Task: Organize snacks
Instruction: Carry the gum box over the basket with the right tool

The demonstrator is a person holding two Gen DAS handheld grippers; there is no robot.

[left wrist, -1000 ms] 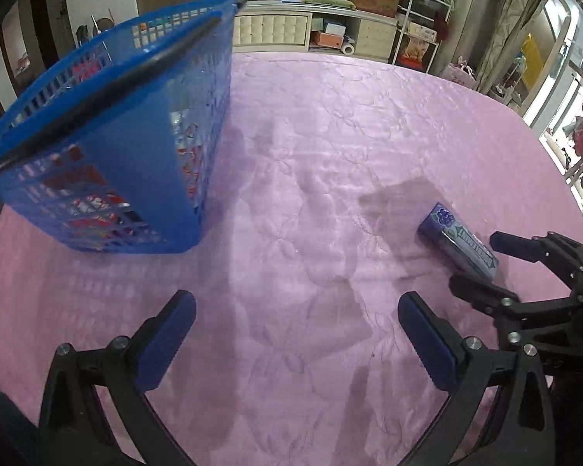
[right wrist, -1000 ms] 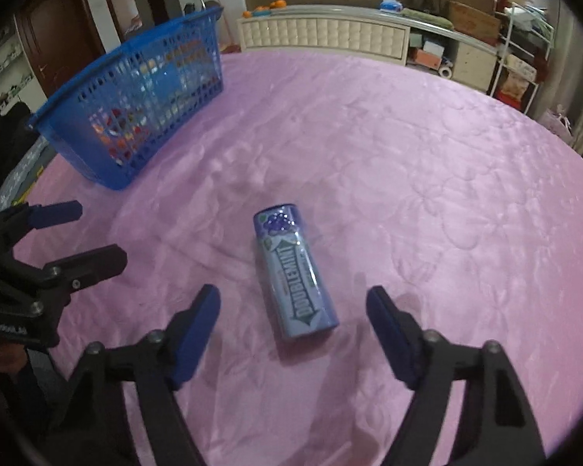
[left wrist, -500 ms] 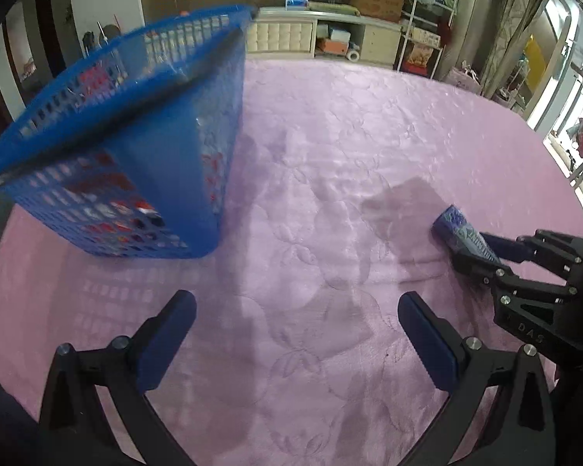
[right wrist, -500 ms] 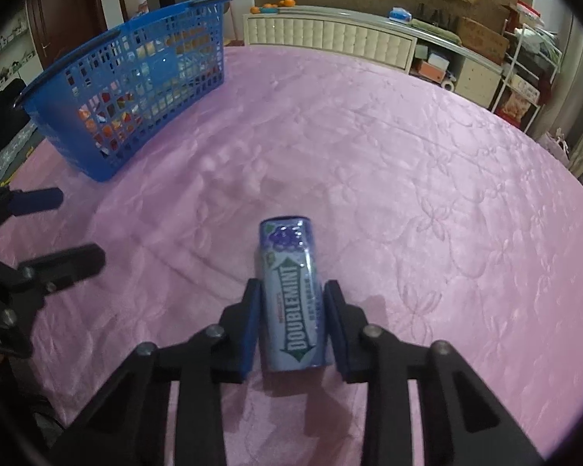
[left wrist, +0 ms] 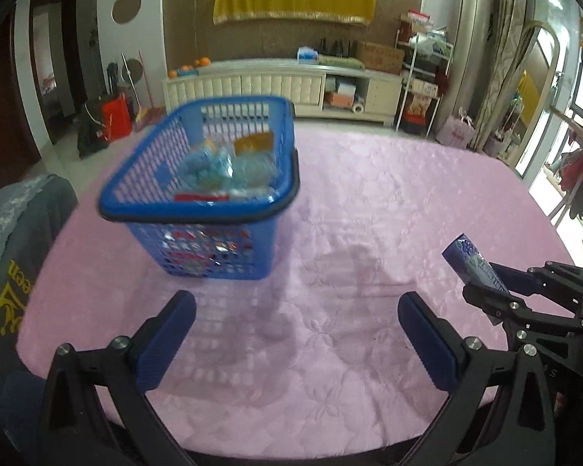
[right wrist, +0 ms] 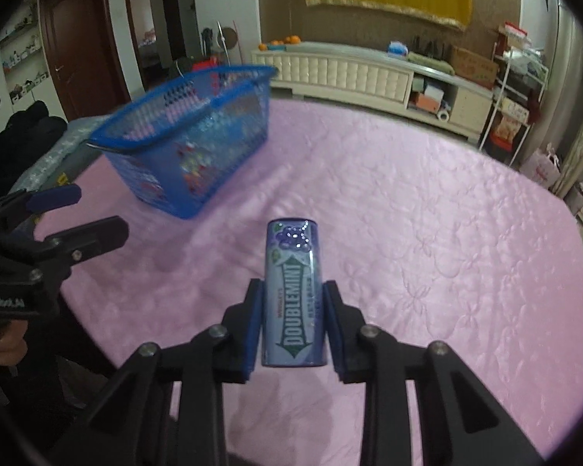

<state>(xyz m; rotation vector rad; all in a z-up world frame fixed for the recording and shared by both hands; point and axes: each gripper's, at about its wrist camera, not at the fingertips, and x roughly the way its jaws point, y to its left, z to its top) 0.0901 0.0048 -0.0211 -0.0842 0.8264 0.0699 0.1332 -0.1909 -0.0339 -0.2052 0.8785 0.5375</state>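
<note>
My right tool (right wrist: 293, 320) grips the gum pack (right wrist: 294, 291), clear of the counter (right wrist: 427, 233). The left tool (left wrist: 295, 336) gapes wide, empty. The basket (left wrist: 213, 209) already holds several snacks; I judge only this pack remains to drop in.

Both tongs: matte black linkage frames, silver screw heads at pivots, blue rubber pads on fingers. Left tongs (left wrist: 297, 343) fill lower frame; right tongs (right wrist: 293, 324) bottom centre. White lettering on left tongs' body, far left, blurred.
</note>
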